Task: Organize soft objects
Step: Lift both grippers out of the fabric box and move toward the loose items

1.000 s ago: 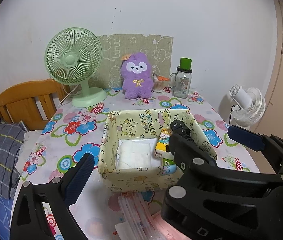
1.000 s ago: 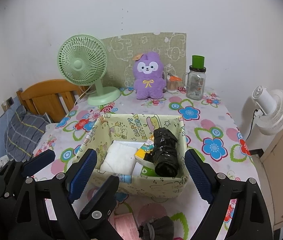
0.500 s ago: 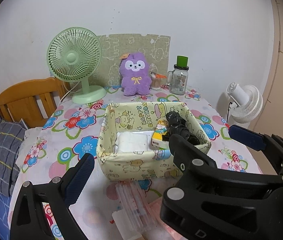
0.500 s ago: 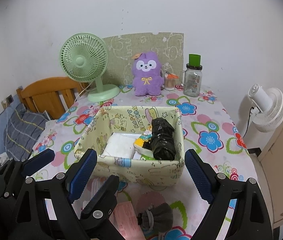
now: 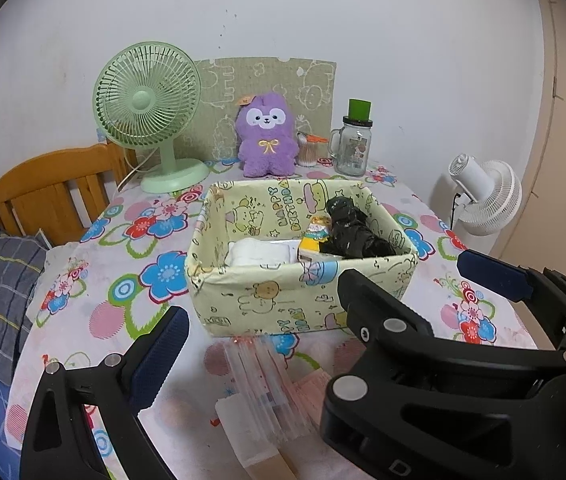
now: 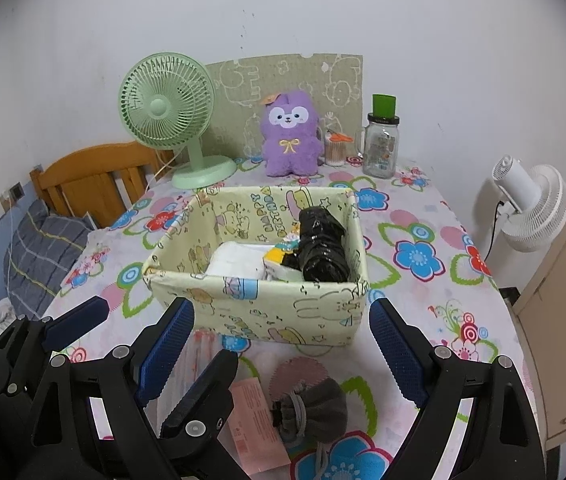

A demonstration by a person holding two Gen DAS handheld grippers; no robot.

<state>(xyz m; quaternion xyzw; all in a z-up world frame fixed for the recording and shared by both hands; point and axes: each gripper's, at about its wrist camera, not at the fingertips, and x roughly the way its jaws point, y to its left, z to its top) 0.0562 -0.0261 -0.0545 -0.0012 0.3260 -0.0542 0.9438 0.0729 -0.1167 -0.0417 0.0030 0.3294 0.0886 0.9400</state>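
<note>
A yellow cartoon-print fabric basket (image 5: 267, 300) (image 6: 259, 304) stands mid-table. Inside lie a white folded cloth (image 6: 237, 260), a small yellow pack (image 6: 279, 254) and a black wrapped bundle (image 6: 321, 248). In front of the basket lie a clear plastic packet (image 5: 261, 384), a pink packet (image 6: 259, 424) and a grey drawstring pouch (image 6: 309, 408). My left gripper (image 5: 325, 312) is open and empty, in front of the basket. My right gripper (image 6: 281, 344) is open and empty, above the pouch. The right gripper's body crosses the left wrist view.
At the back stand a green desk fan (image 6: 171, 112), a purple plush (image 6: 291, 136), a cotton-swab jar (image 6: 335, 148) and a glass jar mug (image 6: 381, 140). A wooden headboard (image 6: 95, 176) and bedding are left. A white fan (image 6: 531, 208) stands off the table's right edge.
Both grippers have drawn back toward the table's front edge, so the basket looks farther away. The grey pouch and the packets have come into fuller view. Both stay open.
</note>
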